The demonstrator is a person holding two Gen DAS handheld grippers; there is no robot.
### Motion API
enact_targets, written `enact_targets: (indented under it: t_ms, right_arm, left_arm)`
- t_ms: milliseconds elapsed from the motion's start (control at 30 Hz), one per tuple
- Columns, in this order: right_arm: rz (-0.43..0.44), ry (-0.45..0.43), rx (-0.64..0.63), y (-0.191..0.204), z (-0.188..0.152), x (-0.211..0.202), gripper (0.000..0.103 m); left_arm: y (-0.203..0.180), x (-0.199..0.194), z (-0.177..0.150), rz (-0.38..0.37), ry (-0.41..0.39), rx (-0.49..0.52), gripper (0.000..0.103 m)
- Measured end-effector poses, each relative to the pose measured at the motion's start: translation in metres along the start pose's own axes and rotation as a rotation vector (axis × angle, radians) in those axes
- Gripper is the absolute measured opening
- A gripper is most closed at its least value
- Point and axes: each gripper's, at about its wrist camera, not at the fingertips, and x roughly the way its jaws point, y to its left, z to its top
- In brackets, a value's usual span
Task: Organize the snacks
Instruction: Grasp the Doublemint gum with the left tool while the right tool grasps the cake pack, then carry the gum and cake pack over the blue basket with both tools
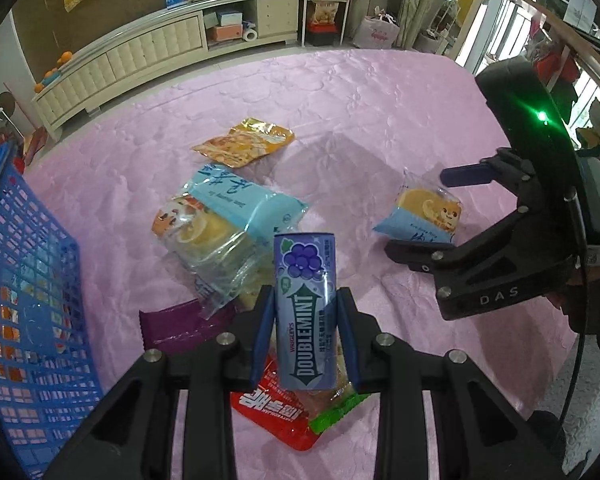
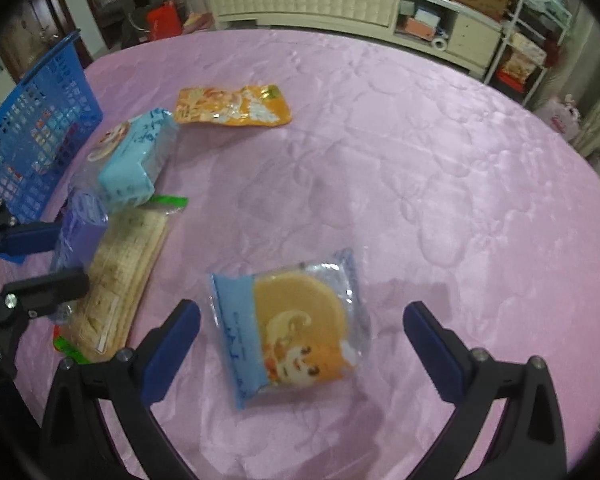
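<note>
Gum tin (image 1: 305, 312) sits clamped upright in the left gripper (image 1: 306, 336) above the snack pile beside the blue basket (image 1: 28, 280), likely bound there, while the right gripper (image 2: 300, 344), jaws wide and empty, straddles the cake packet (image 2: 296, 328), needing only to lower and close.

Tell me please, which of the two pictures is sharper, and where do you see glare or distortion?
Left wrist view: sharper; the print on the gum canister reads clearly, a green lamp flares on the right gripper, and the cabinet bows from the fisheye. Right wrist view: softer, the cake packet slightly smeared, dark corners, sheen on the pink tablecloth.
</note>
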Motion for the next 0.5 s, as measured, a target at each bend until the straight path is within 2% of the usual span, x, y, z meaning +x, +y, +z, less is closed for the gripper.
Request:
enact_targets:
  t_ms: [133, 200, 300, 500]
  right_arm:
    - [-0.030, -0.014, -0.054, 0.003, -0.001, 0.003, 0.072]
    - [-0.031, -0.017, -0.058, 0.004, -0.002, 0.000, 0.064]
    - [-0.073, -0.051, -0.074, 0.012, -0.007, -0.009, 0.062]
    - [-0.075, -0.072, -0.075, 0.030, -0.018, -0.038, 0.061]
  left_arm:
    - [-0.002, 0.002, 0.001, 0.005, -0.001, 0.008, 0.028]
    - [-0.002, 0.001, 0.001, 0.003, -0.004, 0.002, 0.028]
    - [-0.003, -0.003, 0.000, 0.004, -0.009, -0.001, 0.028]
    - [-0.003, -0.028, -0.007, -0.004, -0.038, -0.010, 0.028]
